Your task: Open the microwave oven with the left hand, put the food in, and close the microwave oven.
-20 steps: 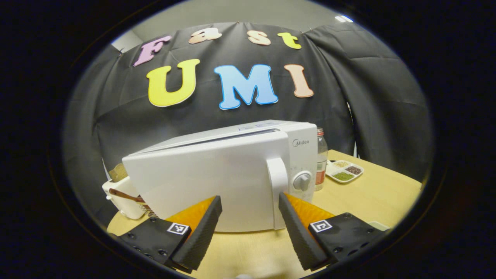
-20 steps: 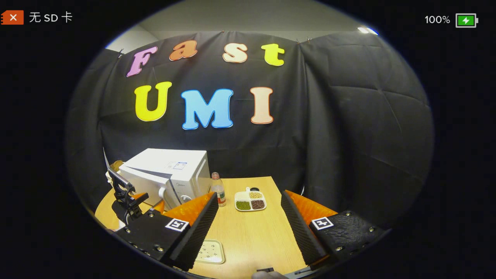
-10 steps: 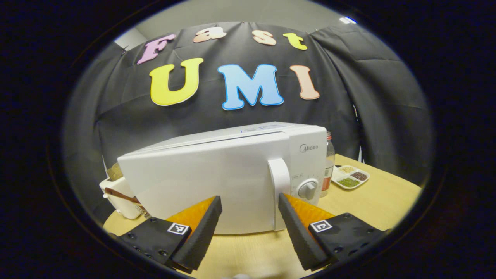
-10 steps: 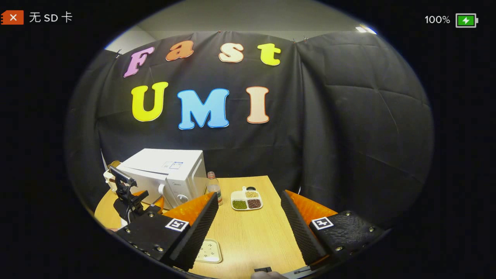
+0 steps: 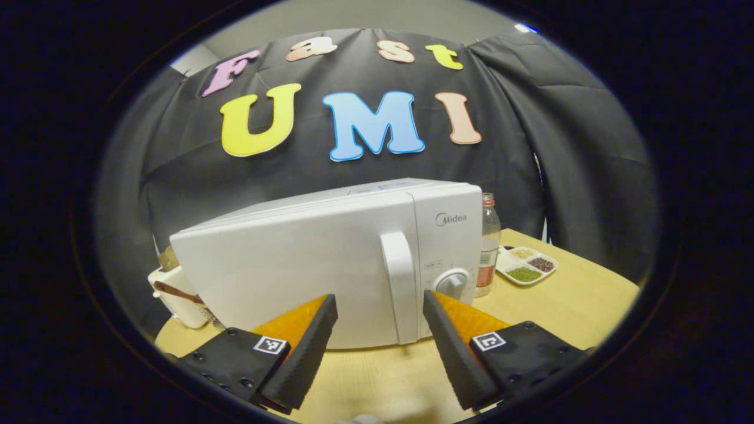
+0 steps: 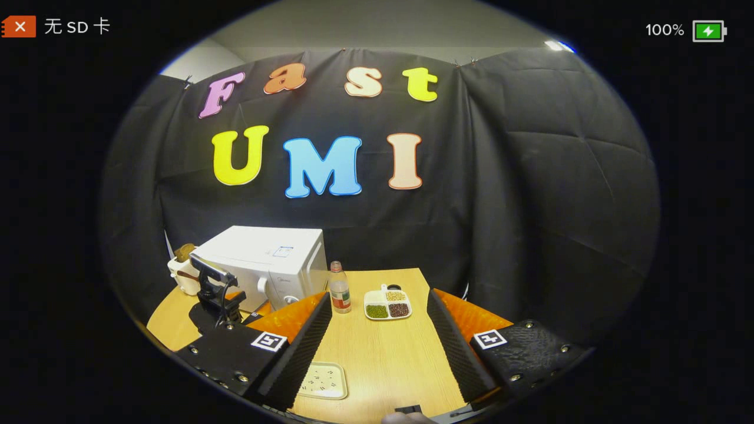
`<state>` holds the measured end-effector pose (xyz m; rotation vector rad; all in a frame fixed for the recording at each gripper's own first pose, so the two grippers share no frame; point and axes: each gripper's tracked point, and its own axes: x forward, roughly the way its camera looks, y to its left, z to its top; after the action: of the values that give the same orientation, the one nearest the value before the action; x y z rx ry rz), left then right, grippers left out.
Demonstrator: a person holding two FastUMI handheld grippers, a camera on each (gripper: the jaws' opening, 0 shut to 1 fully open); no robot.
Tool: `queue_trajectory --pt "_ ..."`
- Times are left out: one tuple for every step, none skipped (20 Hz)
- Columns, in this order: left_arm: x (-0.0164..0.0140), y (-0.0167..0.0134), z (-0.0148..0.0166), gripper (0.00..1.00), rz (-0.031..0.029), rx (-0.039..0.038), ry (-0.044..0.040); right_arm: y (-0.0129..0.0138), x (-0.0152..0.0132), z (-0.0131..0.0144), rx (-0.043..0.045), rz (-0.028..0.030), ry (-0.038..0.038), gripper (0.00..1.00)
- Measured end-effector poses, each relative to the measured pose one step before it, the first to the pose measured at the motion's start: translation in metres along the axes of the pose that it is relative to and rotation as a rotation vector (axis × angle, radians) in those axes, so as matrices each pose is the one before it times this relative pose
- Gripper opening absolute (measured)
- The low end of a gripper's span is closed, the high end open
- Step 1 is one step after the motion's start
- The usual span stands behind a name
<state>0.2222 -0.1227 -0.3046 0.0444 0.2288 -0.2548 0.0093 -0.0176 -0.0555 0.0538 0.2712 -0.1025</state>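
A white microwave (image 5: 306, 265) stands on the wooden table with its door shut flat against the body. Its upright handle (image 5: 396, 282) and round knob (image 5: 450, 284) face me. My left gripper (image 5: 377, 298) hovers open just in front of the handle, touching nothing. In the right gripper view the microwave (image 6: 268, 265) sits at the far left with the left gripper (image 6: 235, 297) in front of it. My right gripper (image 6: 378, 294) is open and empty over the table's near side. A pale patterned plate (image 6: 323, 380) lies below its left finger.
A bottle with a red label (image 5: 488, 247) stands just right of the microwave. Beyond it lies a divided dish of grains (image 5: 526, 266). A white container holding a brown item (image 5: 179, 297) sits to the microwave's left. The black cloth wall closes the back.
The microwave door, slightly ajar at its top edge a second ago, now sits flush. The handle has slid left in the left gripper view. The right gripper view panned slightly.
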Motion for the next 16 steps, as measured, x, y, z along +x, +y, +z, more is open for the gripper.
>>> queue_trajectory --pt "-0.01128 0.00147 0.01014 0.98 0.00172 -0.00479 -0.01164 -0.00127 -0.00286 0.00332 -0.00063 0.00016 -0.01123 0.96" --pt "-0.01367 0.00149 0.01141 0.98 -0.00069 -0.01822 -0.01108 0.00047 -0.00323 0.00606 0.00387 0.00546 -0.01610 0.96" --pt "-0.01370 0.00014 0.01447 0.98 -0.00671 -0.02415 -0.02225 0.00037 -0.00181 0.00651 0.00825 0.00493 -0.02145 0.96" --pt "-0.01449 0.00271 0.01825 1.00 -0.00525 -0.02459 -0.02896 0.00124 -0.00119 0.00681 0.00250 0.00682 -0.01895 0.99" --pt "-0.01551 0.00454 0.01761 0.94 0.00282 -0.00995 -0.01453 0.00163 -0.00100 0.00387 0.00037 0.00885 -0.01595 0.99" --pt "-0.01547 0.00660 0.01728 0.94 0.01000 0.00329 -0.01902 0.00225 -0.00034 0.00603 -0.00301 0.00741 -0.01805 0.99" --pt "-0.01692 0.01071 0.02000 1.00 0.02145 0.00606 -0.02040 0.00300 0.00087 0.00538 -0.00119 0.01111 -0.01782 0.99" --pt "-0.01454 0.01088 0.02051 1.00 0.02322 0.00077 -0.01829 0.00303 0.00086 0.00522 0.00244 0.01043 -0.01527 0.96" --pt "-0.01479 0.00925 0.01872 0.99 0.01881 -0.01206 -0.01136 0.00289 0.00199 0.00402 0.00400 0.01276 -0.01325 0.99" --pt "-0.01437 0.00556 0.01788 0.97 0.00746 -0.02762 -0.01206 0.00279 0.00081 0.00278 0.00787 0.00624 -0.00776 0.99" --pt "-0.01524 0.00726 0.01764 1.00 0.01486 -0.03558 -0.01364 0.00170 -0.00024 0.00241 0.00898 0.00853 -0.00722 0.99" --pt "-0.01357 0.00385 0.01788 0.95 -0.00083 -0.03031 -0.01383 0.00415 0.00110 0.00311 0.00740 0.00855 -0.00839 0.99" --pt "-0.01170 0.00678 0.01544 1.00 0.01032 -0.01837 -0.01176 0.00361 0.00098 0.00111 0.00287 0.00772 -0.00621 0.99" --pt "-0.01149 0.00886 0.01544 0.97 0.01598 -0.00159 -0.01253 0.00129 0.00054 0.00215 -0.00864 -0.00124 -0.01065 0.99" --pt "-0.01077 0.00911 0.01494 0.99 0.01810 0.00277 -0.00614 0.00018 -0.00056 0.00210 -0.00746 -0.00525 -0.01182 0.99" --pt "-0.00878 0.01040 0.01057 0.99 0.02658 0.00176 -0.00136 0.00248 0.00074 0.00174 -0.00259 -0.00041 -0.00899 0.99"
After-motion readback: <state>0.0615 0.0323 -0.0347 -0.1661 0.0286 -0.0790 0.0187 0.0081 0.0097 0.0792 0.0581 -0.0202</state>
